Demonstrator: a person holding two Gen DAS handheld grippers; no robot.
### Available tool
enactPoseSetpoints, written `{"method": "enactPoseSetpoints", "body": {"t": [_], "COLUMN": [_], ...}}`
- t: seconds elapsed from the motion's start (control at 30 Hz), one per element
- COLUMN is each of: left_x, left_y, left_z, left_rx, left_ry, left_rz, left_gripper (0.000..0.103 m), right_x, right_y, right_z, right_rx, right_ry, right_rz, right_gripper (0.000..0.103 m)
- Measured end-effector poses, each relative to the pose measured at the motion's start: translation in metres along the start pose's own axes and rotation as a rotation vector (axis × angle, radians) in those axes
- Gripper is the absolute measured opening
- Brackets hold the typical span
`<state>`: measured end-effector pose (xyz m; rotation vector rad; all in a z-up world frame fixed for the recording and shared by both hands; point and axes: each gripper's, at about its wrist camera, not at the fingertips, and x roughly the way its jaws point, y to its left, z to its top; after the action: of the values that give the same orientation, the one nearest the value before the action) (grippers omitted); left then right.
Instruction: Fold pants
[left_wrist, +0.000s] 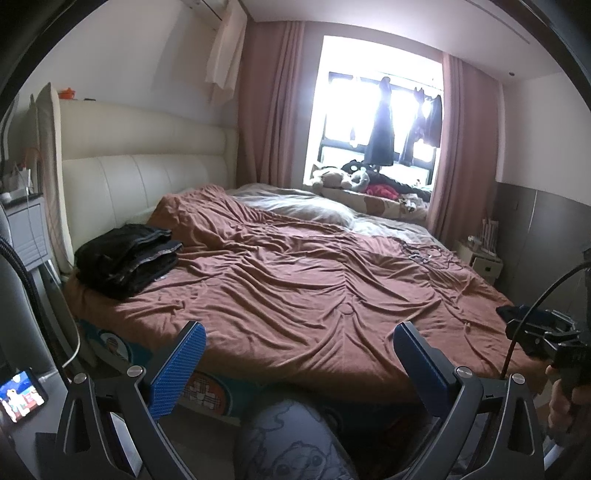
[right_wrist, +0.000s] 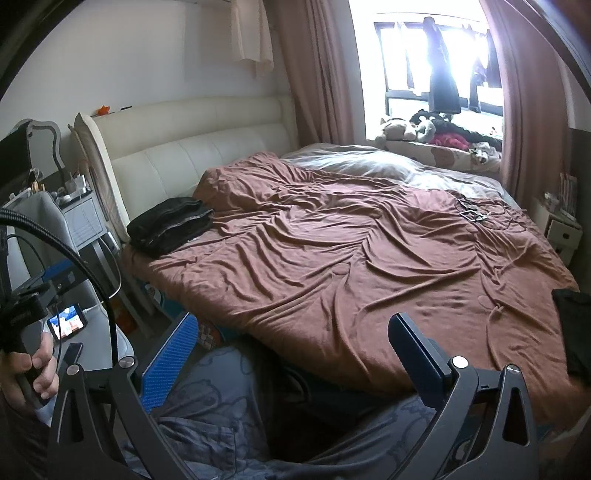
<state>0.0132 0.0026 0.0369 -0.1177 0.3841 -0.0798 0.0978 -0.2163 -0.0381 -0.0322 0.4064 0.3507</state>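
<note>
Two dark garments show on the bed (left_wrist: 295, 280). First: a stack of folded pants (left_wrist: 125, 258), black with a grey-edged band along the folds, left of centre in the left wrist view, lying on the brown cover near the cream headboard (left_wrist: 140, 177). Same stack in the right wrist view (right_wrist: 170, 225), left of centre, edges roughly squared, layers lying one on another. Second: a dark cloth (right_wrist: 572, 325) at the right edge of the right wrist view, lying on the cover near the bed's near corner; only part is in frame, so its shape cannot be told. In the left wrist view a dark piece (left_wrist: 511, 314) sits at the right, partly behind the other tool.

Brown cover is heavily creased, with nothing lying on its middle.

Left gripper (left_wrist: 297, 354): jaws wide apart, blue pads facing each other, nothing between them, touching nothing; it hangs at the bottom of frame, over the bed's near edge. Right gripper (right_wrist: 290, 350): jaws likewise wide, holding nothing, clear of the cover.

A hand (right_wrist: 33, 365) grips a tool handle at the lower left of the right wrist view. A small lit screen (left_wrist: 20, 393) sits at lower left. Clothes hang in the bright window (left_wrist: 380, 122), upper right.
</note>
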Motion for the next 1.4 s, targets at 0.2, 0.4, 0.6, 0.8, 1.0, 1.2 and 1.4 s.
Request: {"method": "enactPoseSetpoints", "body": {"t": [0.2, 0.4, 0.6, 0.8, 1.0, 1.2, 1.4], "left_x": [-0.001, -0.002, -0.003, -0.003, -0.006, -0.007, -0.016], "left_y": [-0.001, 0.000, -0.001, -0.001, -0.003, -0.006, -0.013], "left_z": [0.000, 0.000, 0.001, 0.000, 0.001, 0.002, 0.003], "left_rx": [0.000, -0.003, -0.004, -0.005, -0.002, -0.002, -0.001], "left_ry": [-0.003, -0.002, -0.003, -0.002, -0.007, -0.009, -0.021], "left_rz": [0.003, 0.003, 0.000, 0.001, 0.003, -0.001, -0.002], "left_gripper": [0.102, 0.102, 0.102, 0.102, 0.102, 0.102, 0.102], "right_x": [-0.001, -0.001, -0.003, -0.005, -0.006, -0.008, -0.010], "right_y": [-0.001, -0.001, -0.002, -0.004, -0.006, -0.006, -0.006], "right_z": [0.000, 0.000, 0.000, 0.000, -0.003, -0.002, -0.002], "right_rx": [0.001, -0.001, -0.002, 0.000, 0.007, 0.001, 0.001], "right_ry": [0.000, -0.002, -0.004, -0.021, -0.023, -0.023, -0.023], "right_rz": [0.002, 0.000, -0.002, -0.009, -0.011, -0.011, -0.012], "right_gripper": [0.103, 0.103, 0.103, 0.103, 0.103, 0.103, 0.103]}}
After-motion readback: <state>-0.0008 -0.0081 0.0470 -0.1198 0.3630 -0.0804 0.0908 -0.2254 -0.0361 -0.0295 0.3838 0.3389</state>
